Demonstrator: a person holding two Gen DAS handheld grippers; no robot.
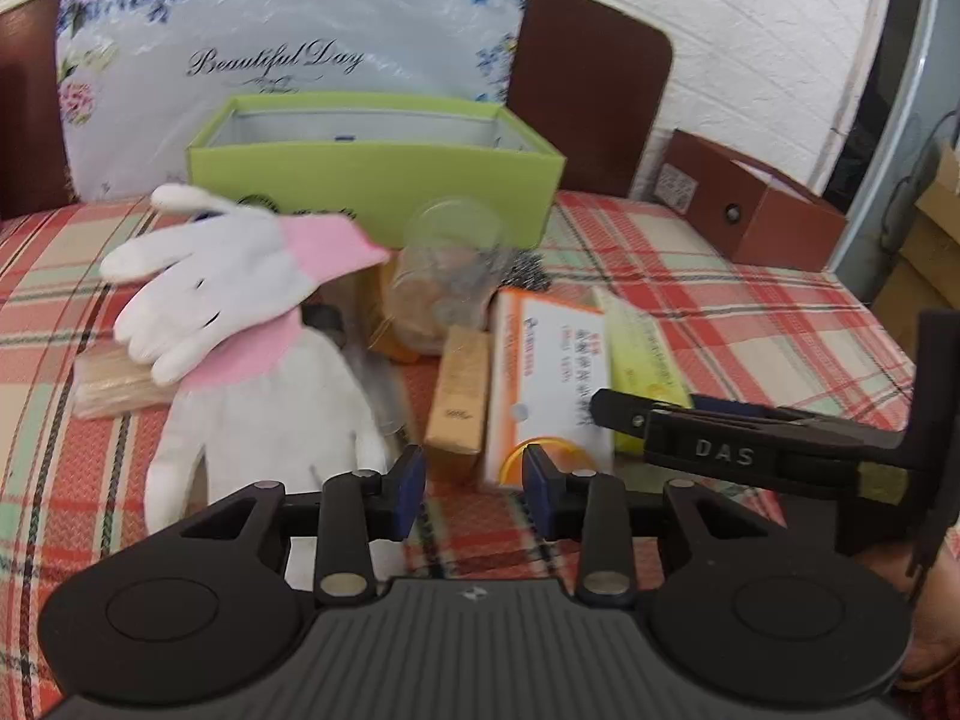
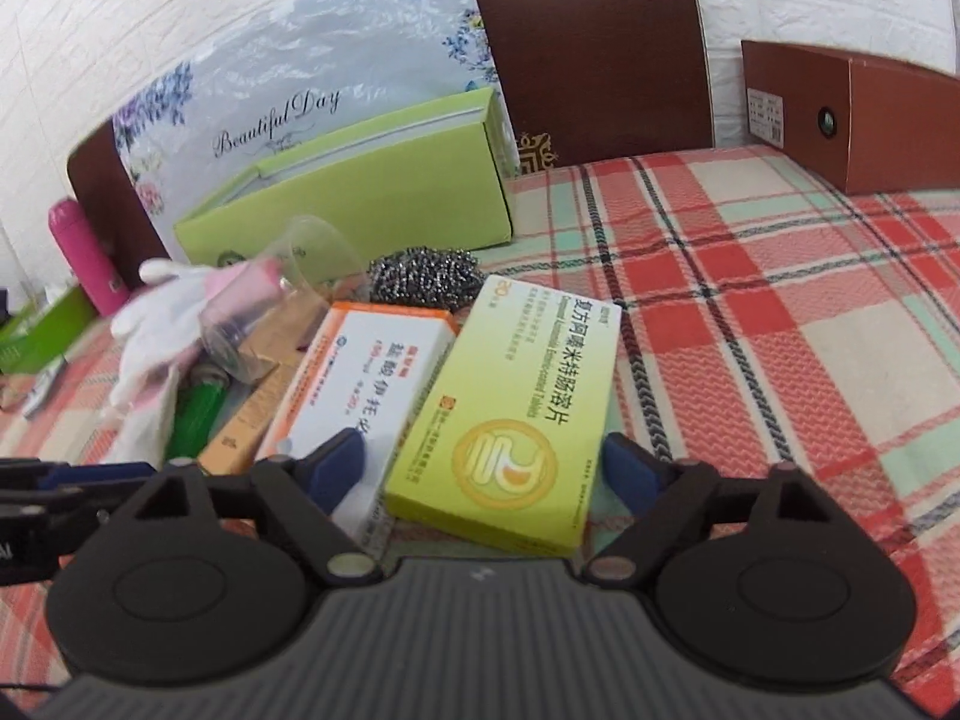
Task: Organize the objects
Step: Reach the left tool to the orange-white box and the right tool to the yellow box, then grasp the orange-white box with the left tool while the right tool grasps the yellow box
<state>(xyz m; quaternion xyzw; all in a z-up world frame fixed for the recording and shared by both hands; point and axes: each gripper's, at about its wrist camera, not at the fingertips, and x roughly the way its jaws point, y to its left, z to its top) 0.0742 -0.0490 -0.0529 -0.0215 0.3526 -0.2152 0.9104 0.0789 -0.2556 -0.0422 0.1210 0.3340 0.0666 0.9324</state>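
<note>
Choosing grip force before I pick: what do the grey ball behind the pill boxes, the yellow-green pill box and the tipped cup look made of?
Grey ball: looks like coiled steel-wire scourer, glinting and springy.
Yellow-green pill box: thin printed card, slightly glossy, sharp folded edges.
Tipped cup: clear thin plastic, probably; the items behind show through.

There are two white gloves, two medicine boxes, one green open box, one clear plastic cup, one steel scourer, one pink bottle.
</note>
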